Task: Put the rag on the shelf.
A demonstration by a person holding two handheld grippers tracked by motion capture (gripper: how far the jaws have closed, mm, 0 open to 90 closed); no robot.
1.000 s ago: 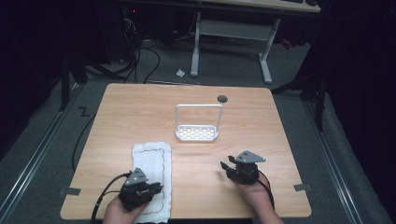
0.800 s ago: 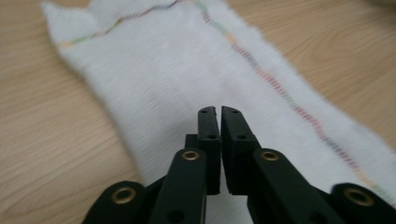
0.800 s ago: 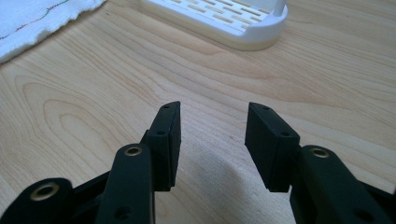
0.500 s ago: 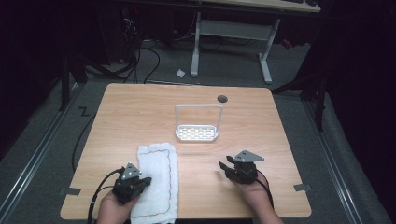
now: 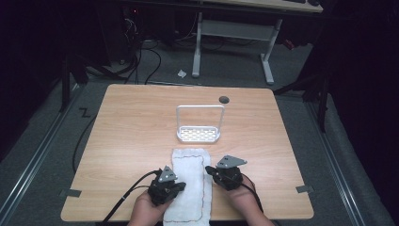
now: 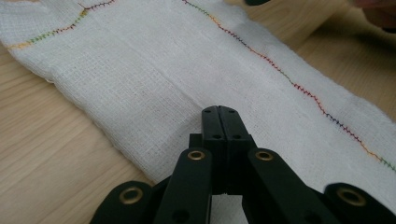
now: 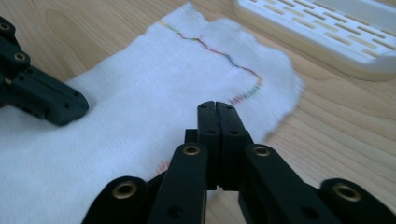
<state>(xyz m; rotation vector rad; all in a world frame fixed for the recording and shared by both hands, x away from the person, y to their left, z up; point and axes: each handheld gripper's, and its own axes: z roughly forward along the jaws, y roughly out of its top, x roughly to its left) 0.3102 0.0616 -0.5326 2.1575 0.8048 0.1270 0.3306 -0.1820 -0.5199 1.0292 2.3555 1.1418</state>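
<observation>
A white cloth (image 5: 190,188) with a coloured stitched hem lies as a long folded strip near the table's front edge, running away from me. My left gripper (image 5: 178,184) rests on the strip's left side; its jaws are shut, with the tips (image 6: 219,111) low over the flat weave (image 6: 154,70). My right gripper (image 5: 210,170) sits at the strip's right edge, also shut, its tips (image 7: 217,106) over the hem near the far corner (image 7: 187,79). I see no cloth bunched between either pair of jaws. The left gripper's body (image 7: 42,100) shows in the right gripper view.
A white slotted tray with an upright wire handle (image 5: 198,134) stands just beyond the cloth's far end, close in the right gripper view (image 7: 322,32). The wooden table (image 5: 131,127) has a round cable hole (image 5: 224,99). Cables and a desk frame lie on the floor behind.
The cloth has slid to the right, toward the table's middle, and the left gripper has moved right with it. The right gripper has barely moved and now sits at the cloth's right edge.
</observation>
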